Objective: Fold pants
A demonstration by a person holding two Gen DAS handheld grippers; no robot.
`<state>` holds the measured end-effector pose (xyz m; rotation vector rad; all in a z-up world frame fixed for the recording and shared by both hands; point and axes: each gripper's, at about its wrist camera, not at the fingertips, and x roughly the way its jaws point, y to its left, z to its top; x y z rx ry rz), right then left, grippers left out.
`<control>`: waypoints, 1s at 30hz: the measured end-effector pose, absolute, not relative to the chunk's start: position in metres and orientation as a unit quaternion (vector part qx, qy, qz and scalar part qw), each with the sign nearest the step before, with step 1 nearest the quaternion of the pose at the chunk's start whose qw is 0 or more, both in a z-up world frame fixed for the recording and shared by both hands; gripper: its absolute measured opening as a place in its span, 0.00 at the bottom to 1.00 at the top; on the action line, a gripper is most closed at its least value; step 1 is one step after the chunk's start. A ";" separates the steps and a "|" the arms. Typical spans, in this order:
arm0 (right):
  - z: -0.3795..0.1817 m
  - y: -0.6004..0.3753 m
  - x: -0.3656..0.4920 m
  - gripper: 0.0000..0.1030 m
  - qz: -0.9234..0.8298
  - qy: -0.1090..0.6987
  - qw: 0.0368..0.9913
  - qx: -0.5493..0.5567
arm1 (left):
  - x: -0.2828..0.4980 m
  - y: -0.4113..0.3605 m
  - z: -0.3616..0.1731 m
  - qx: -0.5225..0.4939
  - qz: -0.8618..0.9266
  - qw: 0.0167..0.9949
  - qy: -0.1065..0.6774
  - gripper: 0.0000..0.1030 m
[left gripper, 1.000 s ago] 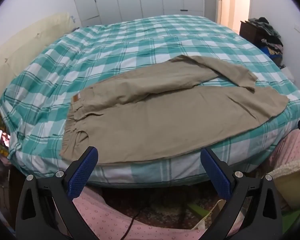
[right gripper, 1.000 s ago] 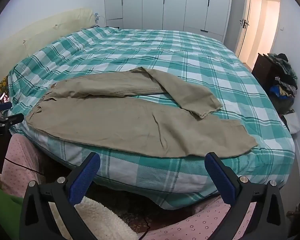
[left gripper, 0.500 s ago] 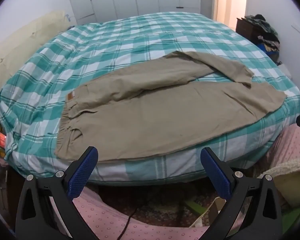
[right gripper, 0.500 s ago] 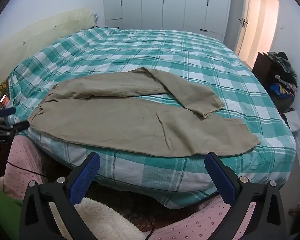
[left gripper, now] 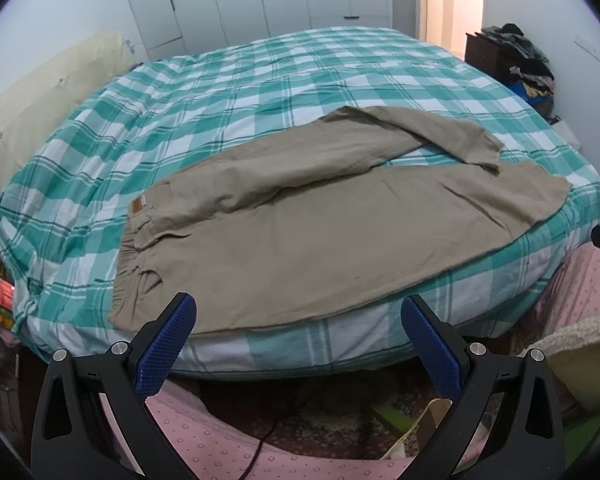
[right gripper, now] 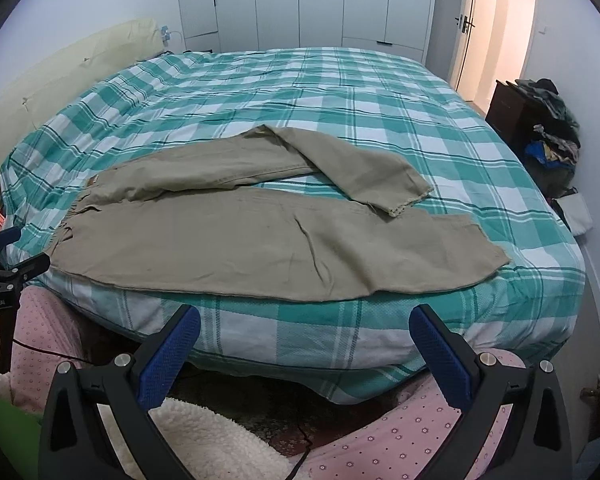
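Observation:
Khaki pants (left gripper: 320,236) lie flat along the near edge of the bed, waistband (left gripper: 130,264) to the left. In the right wrist view the pants (right gripper: 260,240) stretch across the bed; the near leg ends at a hem (right gripper: 488,248) on the right. The far leg (right gripper: 360,168) is bent back, with its cuff resting toward the near leg. My left gripper (left gripper: 298,320) hangs open just short of the bed edge, near the waistband end. My right gripper (right gripper: 304,328) is open too, below the mattress side, holding nothing.
The bed wears a teal and white checked cover (right gripper: 340,92). A cream headboard (left gripper: 40,108) stands at the left. A dark dresser piled with clothes (right gripper: 548,128) is at the right wall. Pink dotted fabric (left gripper: 220,440) and a fleece item (right gripper: 212,440) lie below the grippers.
Both grippers have drifted a little closer to the bed, so the pants look larger and lower in view. The pants have not moved. Both grippers stay open.

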<state>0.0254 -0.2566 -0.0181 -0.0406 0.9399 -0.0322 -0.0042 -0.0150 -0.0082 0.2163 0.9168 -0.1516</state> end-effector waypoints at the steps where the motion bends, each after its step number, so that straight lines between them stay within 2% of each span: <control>1: -0.018 -0.256 0.025 1.00 -0.017 0.452 0.892 -0.020 | -0.004 -0.015 -0.009 0.103 -0.072 0.888 0.442 0.99; 30: -0.018 -0.246 0.017 1.00 -0.021 0.448 0.893 -0.042 | -0.008 -0.015 -0.010 0.099 -0.073 0.888 0.444 0.99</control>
